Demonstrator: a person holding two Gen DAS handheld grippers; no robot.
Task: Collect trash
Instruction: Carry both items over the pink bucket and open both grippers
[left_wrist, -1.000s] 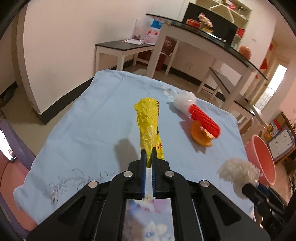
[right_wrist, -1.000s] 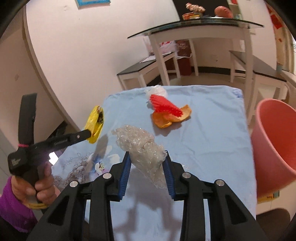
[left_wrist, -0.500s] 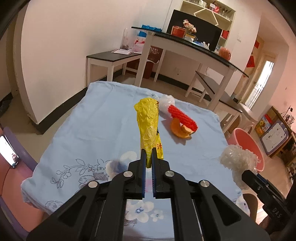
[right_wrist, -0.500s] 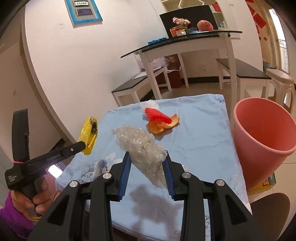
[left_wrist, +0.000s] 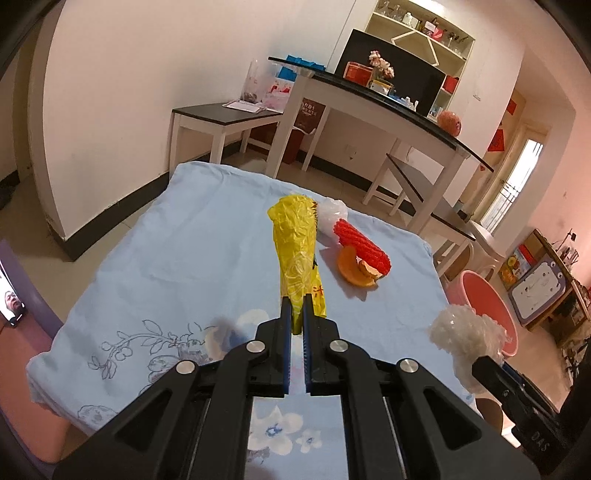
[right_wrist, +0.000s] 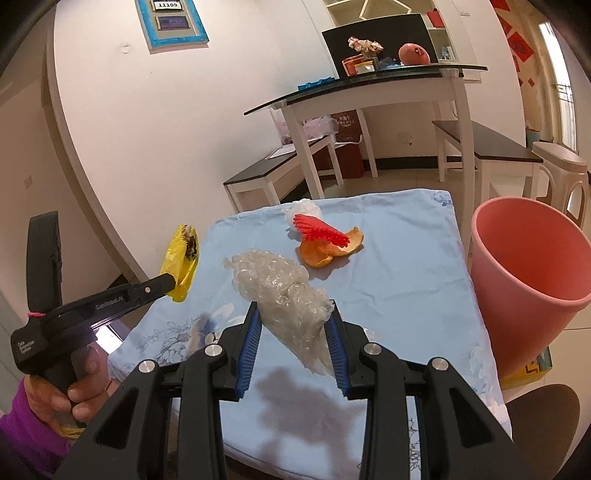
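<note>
Yellow wrapper pinched in left claw, held above the tabletop. Right claw grips crumpled clear plastic, left of pink bin. Orange peel, red piece lie beyond on tabletop.

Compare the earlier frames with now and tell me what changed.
Both grippers drew back and rose from the table; the pink bin came further into view. Unchanged: left gripper clamps the yellow bag, right gripper the clear plastic wad; the peel pile lies untouched.
</note>
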